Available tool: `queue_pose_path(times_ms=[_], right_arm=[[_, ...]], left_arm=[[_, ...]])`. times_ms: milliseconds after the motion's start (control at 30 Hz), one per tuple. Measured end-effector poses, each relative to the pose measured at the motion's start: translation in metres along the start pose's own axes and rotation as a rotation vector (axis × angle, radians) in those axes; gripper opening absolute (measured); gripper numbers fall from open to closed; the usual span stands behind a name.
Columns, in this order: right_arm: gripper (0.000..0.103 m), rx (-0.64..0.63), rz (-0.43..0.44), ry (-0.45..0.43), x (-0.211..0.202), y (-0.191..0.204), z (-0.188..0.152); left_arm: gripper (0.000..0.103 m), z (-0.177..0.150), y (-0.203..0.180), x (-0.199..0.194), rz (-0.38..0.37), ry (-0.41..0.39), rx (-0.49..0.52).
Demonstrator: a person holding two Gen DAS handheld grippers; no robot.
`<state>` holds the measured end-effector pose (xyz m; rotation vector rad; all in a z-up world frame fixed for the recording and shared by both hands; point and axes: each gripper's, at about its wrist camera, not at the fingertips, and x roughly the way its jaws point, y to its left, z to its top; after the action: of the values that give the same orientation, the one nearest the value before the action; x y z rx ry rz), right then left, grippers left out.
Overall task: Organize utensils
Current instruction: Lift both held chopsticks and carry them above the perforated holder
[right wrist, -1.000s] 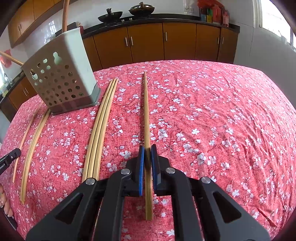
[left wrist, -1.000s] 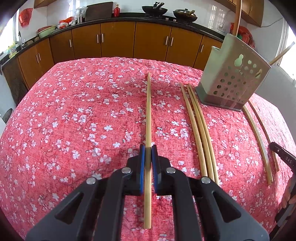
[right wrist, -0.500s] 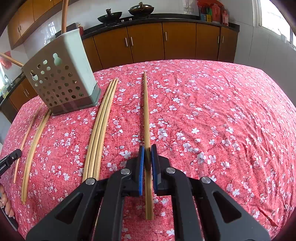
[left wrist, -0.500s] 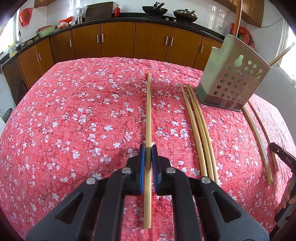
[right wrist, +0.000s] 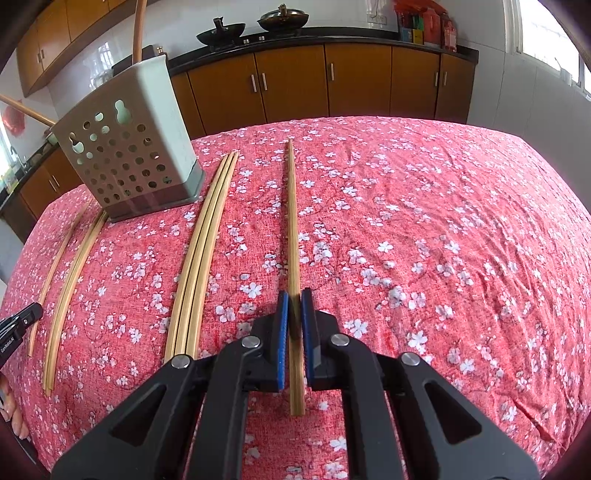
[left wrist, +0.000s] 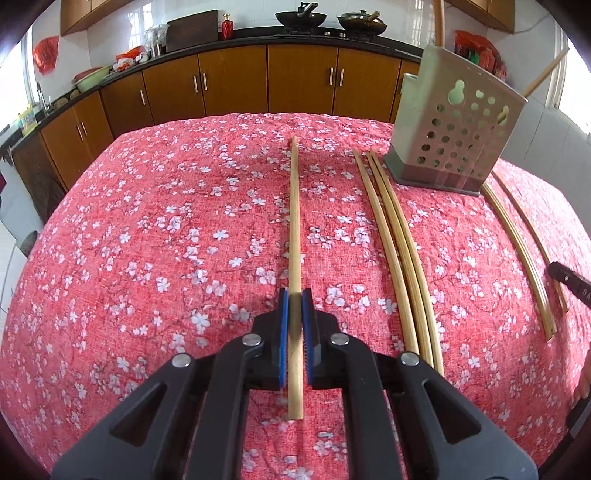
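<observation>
Left gripper [left wrist: 294, 297] clamps chopstick [left wrist: 294, 221]; right gripper [right wrist: 294, 295] clamps second chopstick [right wrist: 291, 221]; perforated holder [right wrist: 127, 155] near table's far edge.

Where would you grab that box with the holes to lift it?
Probably take the holder by its top rim, straight down from above, jaws straddling one thin wall. It stands upright, open-topped, and its body looks too wide to squeeze.

Brown cabinets [left wrist: 236, 86] under dark counter [right wrist: 332, 35]; white tiled wall [left wrist: 258, 14]; bright window [right wrist: 546, 33].
</observation>
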<state>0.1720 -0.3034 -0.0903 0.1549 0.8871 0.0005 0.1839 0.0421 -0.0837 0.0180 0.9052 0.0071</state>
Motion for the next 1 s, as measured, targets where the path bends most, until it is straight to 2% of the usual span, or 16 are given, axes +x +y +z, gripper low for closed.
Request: queue_pose_path(times_ms=[100,367,567,700,1000], right_arm=[[0.008,0.008,-0.001,-0.028,-0.01,0.002,0.004],[0.008,0.035,0.024,-0.225,-0.075,-0.006,0.029],[0.008,0.047,0.051,-0.307,-0.101,-0.006,0.041],[0.008,0.051,0.058,-0.322,-0.104,-0.007,0.044],[0.008,0.05,0.063,-0.37,-0.117,-0.003,0.055]], left_arm=[[0.008,0.003,0.001,-0.004,-0.006,0.0,0.006],[0.008,0.03,0.02,-0.067,-0.068,-0.191,-0.065],[0.008,0.054,0.028,-0.106,-0.111,-0.315,-0.138],[0.008,0.063,0.032,-0.118,-0.104,-0.352,-0.153],[0.008,0.074,0.034,-0.128,-0.094,-0.376,-0.134]])
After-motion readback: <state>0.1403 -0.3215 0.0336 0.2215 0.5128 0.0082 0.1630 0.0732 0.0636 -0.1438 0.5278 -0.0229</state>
